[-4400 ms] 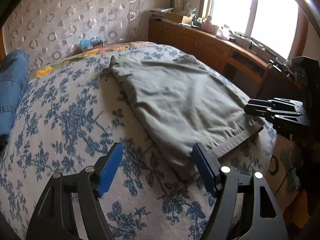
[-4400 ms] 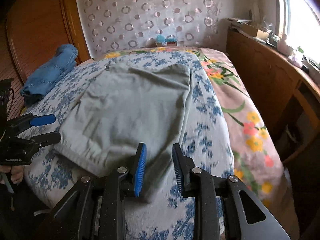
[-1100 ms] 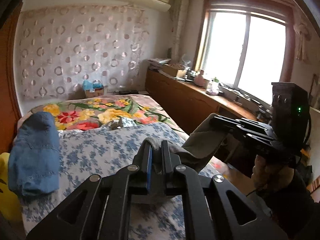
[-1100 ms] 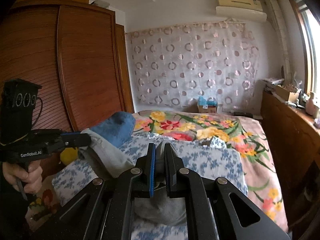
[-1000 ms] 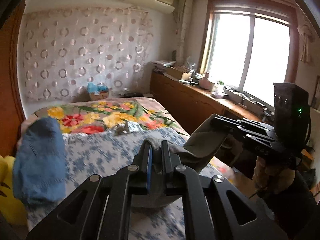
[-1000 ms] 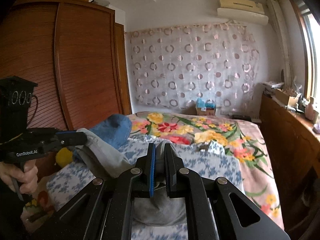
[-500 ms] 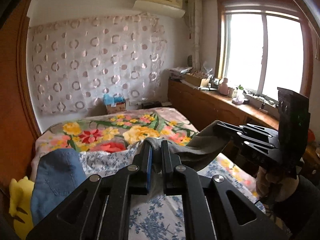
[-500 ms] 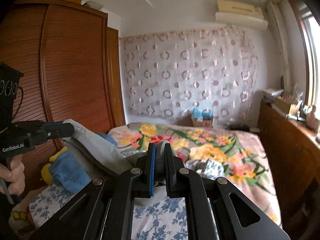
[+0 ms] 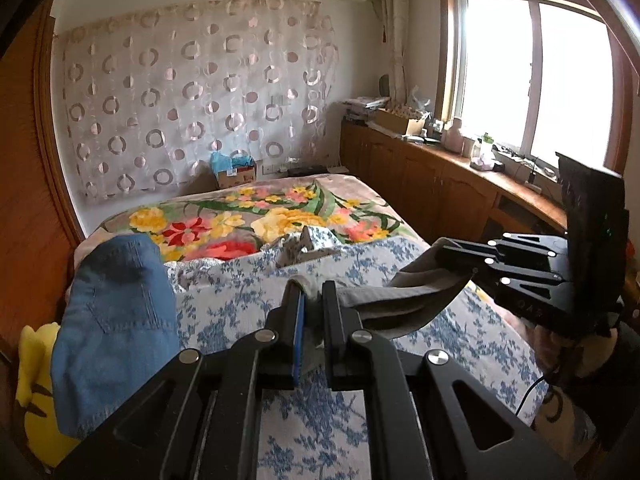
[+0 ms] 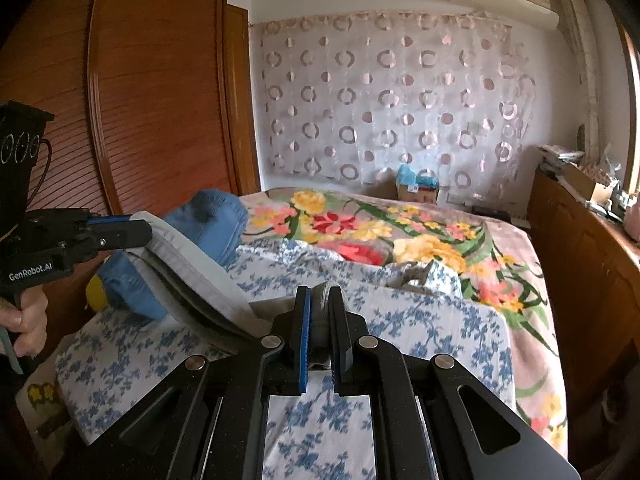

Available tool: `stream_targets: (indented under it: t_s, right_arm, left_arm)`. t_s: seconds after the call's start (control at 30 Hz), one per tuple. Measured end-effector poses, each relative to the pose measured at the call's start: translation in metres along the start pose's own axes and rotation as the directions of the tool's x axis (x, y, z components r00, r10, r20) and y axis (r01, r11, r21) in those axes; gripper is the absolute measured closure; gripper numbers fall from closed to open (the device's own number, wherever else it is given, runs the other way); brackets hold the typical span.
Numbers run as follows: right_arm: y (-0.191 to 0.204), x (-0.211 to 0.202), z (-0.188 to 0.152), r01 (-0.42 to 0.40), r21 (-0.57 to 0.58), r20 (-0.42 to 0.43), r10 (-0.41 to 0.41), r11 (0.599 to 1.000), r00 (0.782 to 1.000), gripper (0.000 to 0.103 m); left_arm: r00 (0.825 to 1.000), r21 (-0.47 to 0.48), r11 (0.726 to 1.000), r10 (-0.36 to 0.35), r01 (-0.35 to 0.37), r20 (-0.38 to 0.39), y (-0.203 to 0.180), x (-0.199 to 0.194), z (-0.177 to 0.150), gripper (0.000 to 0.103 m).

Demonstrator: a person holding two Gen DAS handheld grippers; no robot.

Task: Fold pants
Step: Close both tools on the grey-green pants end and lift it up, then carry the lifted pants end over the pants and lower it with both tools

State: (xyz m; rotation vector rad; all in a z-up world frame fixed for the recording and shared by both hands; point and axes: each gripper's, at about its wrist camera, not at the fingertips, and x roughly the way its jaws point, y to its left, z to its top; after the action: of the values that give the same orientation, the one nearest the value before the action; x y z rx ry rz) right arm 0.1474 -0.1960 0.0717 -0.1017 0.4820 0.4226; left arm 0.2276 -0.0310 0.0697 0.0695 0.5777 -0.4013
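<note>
Far left: folded blue jeans (image 9: 116, 320) lie on the bed's left side, over a yellow plush toy (image 9: 34, 384). Left gripper (image 9: 311, 304) clenched on an edge of the grey pants (image 9: 400, 304), which hang in the air above the blue-floral sheet (image 9: 460, 336), stretched between both grippers. Right gripper (image 10: 319, 304) likewise clamped on grey fabric. Beyond them, a flowered blanket (image 10: 420, 232). Right side: wooden cabinets (image 9: 440, 188) under the window (image 9: 536, 76).
</note>
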Motion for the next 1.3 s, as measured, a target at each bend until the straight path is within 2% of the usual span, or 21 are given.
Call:
stream_targets:
  t_s: [0.27, 0.7, 1.1, 1.3]
  right_arm:
    - [0.001, -0.043, -0.016, 0.001, -0.007, -0.026, -0.002, 1.0, 1.0, 0.095]
    - [0.015, -0.077, -0.042, -0.021, 0.02, -0.058, 0.022, 1.0, 0.998, 0.095]
    - [0.028, -0.089, -0.077, -0.036, 0.054, -0.069, 0.039, 0.998, 0.997, 0.095]
    - [0.02, -0.093, -0.086, -0.053, 0.133, -0.072, 0.063, 0.99, 0.995, 0.095]
  left_arm:
    - [1.0, 0.034, 0.999, -0.009, 0.01, -0.026, -0.02, -0.02, -0.026, 0.094]
    - [0.998, 0.047, 0.997, -0.052, 0.053, -0.034, -0.046, -0.05, -0.074, 0.094]
    - [0.996, -0.006, 0.998, -0.065, 0.065, -0.059, -0.052, -0.07, -0.135, 0.094]
    - [0.995, -0.05, 0.997, -0.071, 0.067, -0.077, -0.053, -0.074, -0.161, 0.094]
